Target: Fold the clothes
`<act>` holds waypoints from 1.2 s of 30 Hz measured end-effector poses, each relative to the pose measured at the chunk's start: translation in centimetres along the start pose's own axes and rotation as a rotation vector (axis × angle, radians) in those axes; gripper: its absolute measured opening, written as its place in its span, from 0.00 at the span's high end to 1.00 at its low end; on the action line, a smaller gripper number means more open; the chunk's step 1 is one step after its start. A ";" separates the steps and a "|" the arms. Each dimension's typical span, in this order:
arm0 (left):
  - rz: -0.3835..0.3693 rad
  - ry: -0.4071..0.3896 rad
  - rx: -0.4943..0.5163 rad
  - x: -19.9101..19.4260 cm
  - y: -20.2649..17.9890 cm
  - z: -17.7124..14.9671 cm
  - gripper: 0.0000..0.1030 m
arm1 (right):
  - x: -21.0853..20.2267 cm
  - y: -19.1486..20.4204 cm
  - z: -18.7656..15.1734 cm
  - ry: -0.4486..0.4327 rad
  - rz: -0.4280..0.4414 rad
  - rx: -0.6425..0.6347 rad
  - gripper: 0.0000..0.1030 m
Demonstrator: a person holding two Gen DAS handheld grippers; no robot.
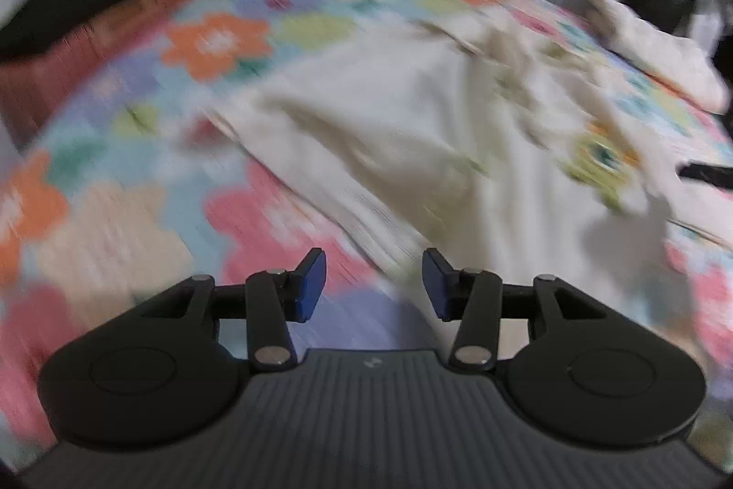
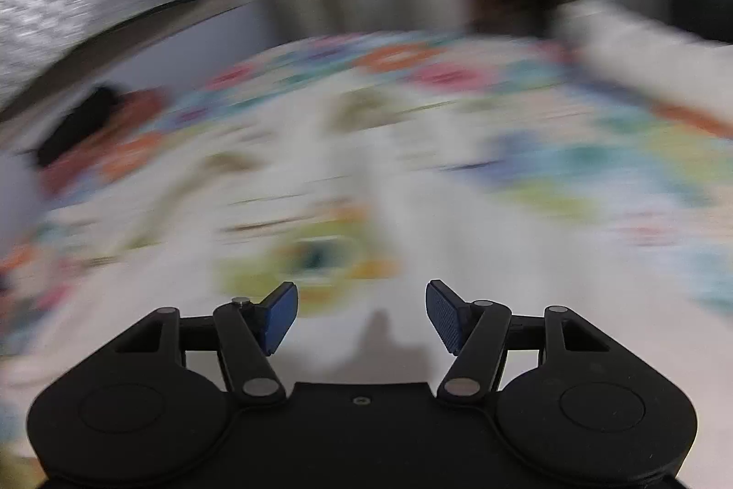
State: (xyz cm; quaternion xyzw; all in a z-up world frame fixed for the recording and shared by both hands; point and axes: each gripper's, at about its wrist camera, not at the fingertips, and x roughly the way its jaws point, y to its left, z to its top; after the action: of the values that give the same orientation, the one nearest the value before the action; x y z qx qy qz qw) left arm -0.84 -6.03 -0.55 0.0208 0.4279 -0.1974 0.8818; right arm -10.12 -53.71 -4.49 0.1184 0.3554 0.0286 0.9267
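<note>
The cream shirt (image 1: 412, 131), judged soft and light, is spread on the bed (image 1: 220, 40), best pinched at its hem, with left tongs (image 1: 373, 282) and right tongs (image 2: 362, 317) spread empty above it.

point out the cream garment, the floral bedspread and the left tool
cream garment (image 1: 403, 131): left wrist view, on its plain middle panel.
floral bedspread (image 1: 215, 40): left wrist view, on an orange flower left of the garment.
left tool (image 1: 374, 282): left wrist view, midway between its open blue-padded fingertips.
</note>
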 end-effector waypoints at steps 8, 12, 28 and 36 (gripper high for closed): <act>-0.152 -0.037 -0.377 8.4 7.6 0.8 0.49 | 5.5 14.0 -2.2 0.214 0.401 -0.161 0.35; -0.146 -0.084 -0.452 10.0 9.9 0.7 0.49 | 4.8 17.8 -5.4 0.286 0.469 -0.318 0.35; -0.188 -0.154 -0.509 16.7 12.2 4.8 0.77 | 7.6 16.0 -5.2 0.269 0.316 -0.477 0.34; -0.125 -0.380 -0.381 7.1 15.4 12.5 0.97 | 8.6 12.9 -3.9 0.209 0.230 -0.355 0.34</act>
State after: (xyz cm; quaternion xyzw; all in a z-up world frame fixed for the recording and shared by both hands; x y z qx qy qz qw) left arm 18.03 3.22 -0.05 -0.2090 0.2848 -0.1676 0.9204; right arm -5.86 -39.20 -9.77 -0.0103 0.4231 0.2082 0.8818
